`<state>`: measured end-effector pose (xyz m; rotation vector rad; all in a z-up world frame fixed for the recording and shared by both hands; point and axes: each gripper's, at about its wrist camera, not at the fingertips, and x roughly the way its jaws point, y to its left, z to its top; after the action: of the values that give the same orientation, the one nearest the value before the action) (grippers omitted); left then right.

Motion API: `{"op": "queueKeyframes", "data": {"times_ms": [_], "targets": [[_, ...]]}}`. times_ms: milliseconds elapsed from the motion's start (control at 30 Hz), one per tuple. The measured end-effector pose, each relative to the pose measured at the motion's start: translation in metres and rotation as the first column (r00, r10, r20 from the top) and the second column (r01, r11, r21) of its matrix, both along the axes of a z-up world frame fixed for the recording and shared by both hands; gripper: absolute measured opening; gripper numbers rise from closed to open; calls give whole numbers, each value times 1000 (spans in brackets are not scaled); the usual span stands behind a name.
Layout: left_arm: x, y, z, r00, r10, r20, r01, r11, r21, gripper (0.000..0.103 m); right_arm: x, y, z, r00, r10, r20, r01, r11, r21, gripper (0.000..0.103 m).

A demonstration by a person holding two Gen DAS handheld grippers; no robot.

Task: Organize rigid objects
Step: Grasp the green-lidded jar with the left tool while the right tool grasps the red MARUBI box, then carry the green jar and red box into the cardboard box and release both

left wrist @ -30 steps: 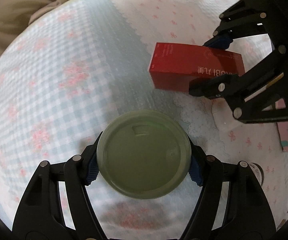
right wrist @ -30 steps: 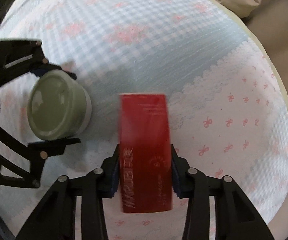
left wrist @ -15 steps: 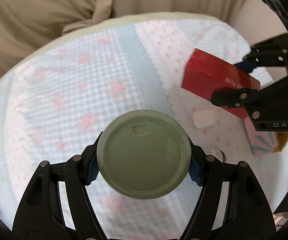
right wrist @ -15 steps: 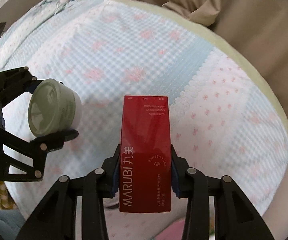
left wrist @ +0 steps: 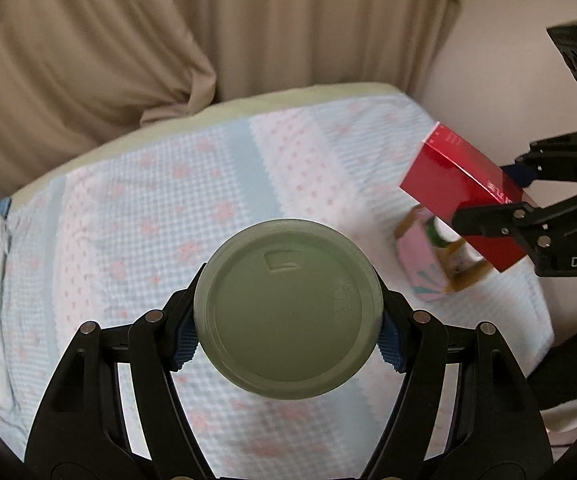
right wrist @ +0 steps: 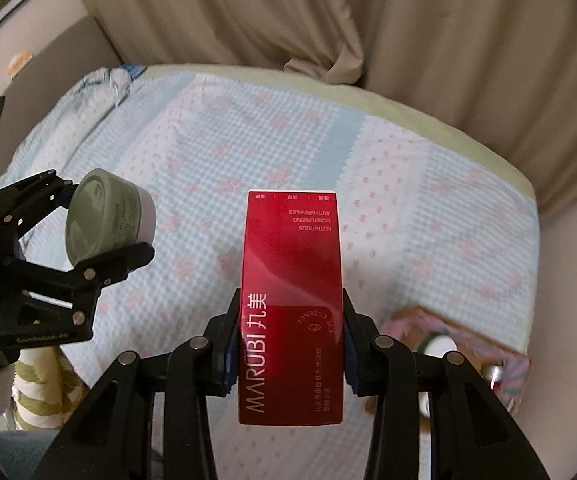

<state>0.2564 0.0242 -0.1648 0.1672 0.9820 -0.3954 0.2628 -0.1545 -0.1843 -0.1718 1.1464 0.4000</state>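
Note:
My left gripper is shut on a round jar with a grey-green lid, held in the air above the bed; it also shows in the right wrist view. My right gripper is shut on a red MARUBI box, lifted above the bed; the box also shows in the left wrist view, at the right. A pink open-top box with small items inside sits on the bed under the red box; it also shows in the right wrist view.
The bed has a light blue and pink patterned cover with a pale green edge. Beige curtains hang behind it. A person's striped sleeve is at the lower left of the right wrist view.
Both grippers have risen away from the bed with the jar and the red box. The views now take in the curtains and the pink box.

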Motion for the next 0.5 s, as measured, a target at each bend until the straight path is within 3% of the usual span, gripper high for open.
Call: {"op": "queueKeyframes", "data": {"times_ms": [233, 500], "targets": [[-43, -67, 33, 999, -38, 36, 38, 999, -2, 68, -51, -72, 34, 997, -61, 45, 60, 998, 25, 38], [-68, -178, 25, 999, -38, 5, 38, 998, -39, 68, -82, -178, 32, 993, -113, 41, 111, 993, 39, 38]]}}
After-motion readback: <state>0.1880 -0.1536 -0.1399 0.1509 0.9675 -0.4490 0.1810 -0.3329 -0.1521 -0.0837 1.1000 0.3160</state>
